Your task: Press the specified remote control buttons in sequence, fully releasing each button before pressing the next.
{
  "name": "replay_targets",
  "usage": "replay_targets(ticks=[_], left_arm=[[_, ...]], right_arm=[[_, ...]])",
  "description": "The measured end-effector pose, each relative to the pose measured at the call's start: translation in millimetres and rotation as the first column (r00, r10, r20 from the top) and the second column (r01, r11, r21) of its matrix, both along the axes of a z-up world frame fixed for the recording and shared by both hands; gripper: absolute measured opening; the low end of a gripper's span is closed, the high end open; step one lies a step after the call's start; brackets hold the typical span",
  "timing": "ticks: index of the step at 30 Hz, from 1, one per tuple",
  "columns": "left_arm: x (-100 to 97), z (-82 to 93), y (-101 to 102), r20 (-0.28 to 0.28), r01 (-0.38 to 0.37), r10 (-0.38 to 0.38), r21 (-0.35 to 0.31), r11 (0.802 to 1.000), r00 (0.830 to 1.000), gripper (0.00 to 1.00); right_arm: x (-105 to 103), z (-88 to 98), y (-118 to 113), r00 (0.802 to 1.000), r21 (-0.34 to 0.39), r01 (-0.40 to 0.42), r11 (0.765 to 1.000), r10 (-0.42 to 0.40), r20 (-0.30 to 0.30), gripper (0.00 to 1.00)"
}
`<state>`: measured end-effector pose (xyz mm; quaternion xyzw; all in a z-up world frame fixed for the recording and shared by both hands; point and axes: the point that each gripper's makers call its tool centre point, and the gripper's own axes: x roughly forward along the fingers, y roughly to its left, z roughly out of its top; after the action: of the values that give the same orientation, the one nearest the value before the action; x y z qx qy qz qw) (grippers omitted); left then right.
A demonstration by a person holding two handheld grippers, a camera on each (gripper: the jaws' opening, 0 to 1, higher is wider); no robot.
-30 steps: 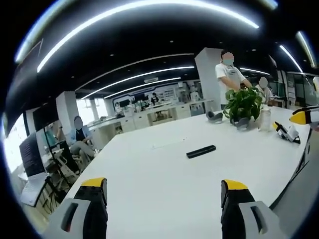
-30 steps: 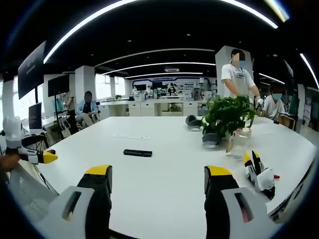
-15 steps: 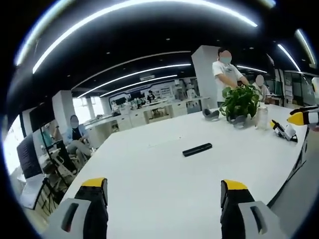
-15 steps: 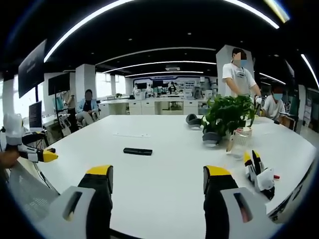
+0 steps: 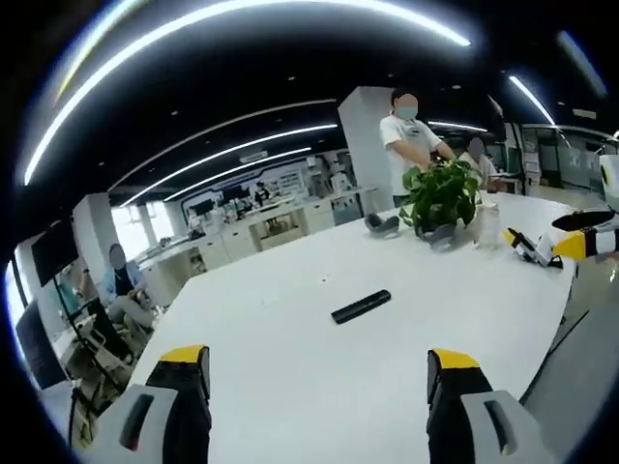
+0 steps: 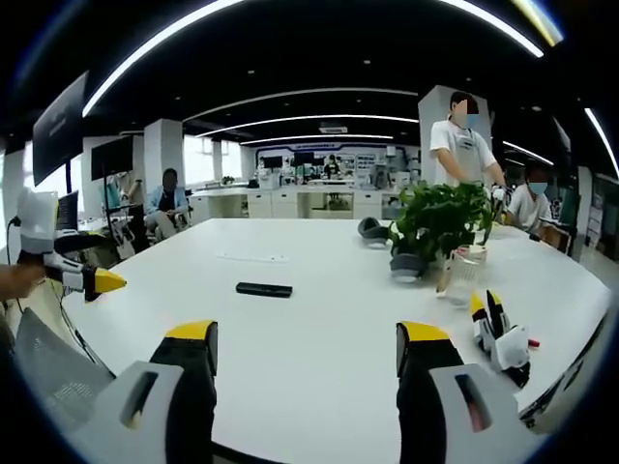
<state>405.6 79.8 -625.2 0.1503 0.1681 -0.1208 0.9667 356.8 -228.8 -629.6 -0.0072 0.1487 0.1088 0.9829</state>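
Hovering above the near edge of the white bench [image 5: 290, 329], the left claw [image 5: 319, 372] has its yellow-tipped jaws spread wide with nothing between them. The right claw [image 6: 305, 348] hangs over the same bench [image 6: 319, 309] with its jaws equally wide and empty. Neither touches the black remote control [image 5: 361, 305], which lies flat near the middle of the bench, well ahead of both claws; in the right gripper view the remote control [image 6: 264, 289] sits ahead and a little left of centre. Beyond it stands a leafy potted plant [image 6: 440, 224], with a clear jar [image 6: 462, 275] just beside it. A spare yellow-tipped gripper [image 6: 501, 333] lies on the bench to the right. At the far side a person in a white shirt [image 6: 459, 145] stands behind the plant, and another person [image 6: 169, 208] sits further off at the left.
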Motion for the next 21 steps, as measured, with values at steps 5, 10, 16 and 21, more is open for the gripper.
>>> replay_targets(ticks=[5,10,16,21], left_arm=[[18.1,8.1,-4,-0.01,0.025,-0.025,0.008,1.0,1.0,0.94],[34.9,13.1,-9,-0.016,0.065,-0.065,0.041,0.997,0.998,0.93],[55.6,16.3,-20,-0.047,0.135,-0.132,0.065,0.989,0.99,0.89],[72.6,16.2,-30,-0.078,0.177,-0.172,0.074,0.981,0.982,0.88]], right_arm=[[0,-2.2,1,1.0,-0.007,-0.006,1.0,0.006,-0.01,0.79],[0,-2.7,-1,1.0,-0.004,0.0,1.0,0.0,-0.013,0.78],[0,-3.9,0,1.0,-0.009,0.0,1.0,0.0,-0.019,0.78],[0,-5.8,-1,1.0,-0.014,0.003,1.0,-0.003,-0.029,0.78]])
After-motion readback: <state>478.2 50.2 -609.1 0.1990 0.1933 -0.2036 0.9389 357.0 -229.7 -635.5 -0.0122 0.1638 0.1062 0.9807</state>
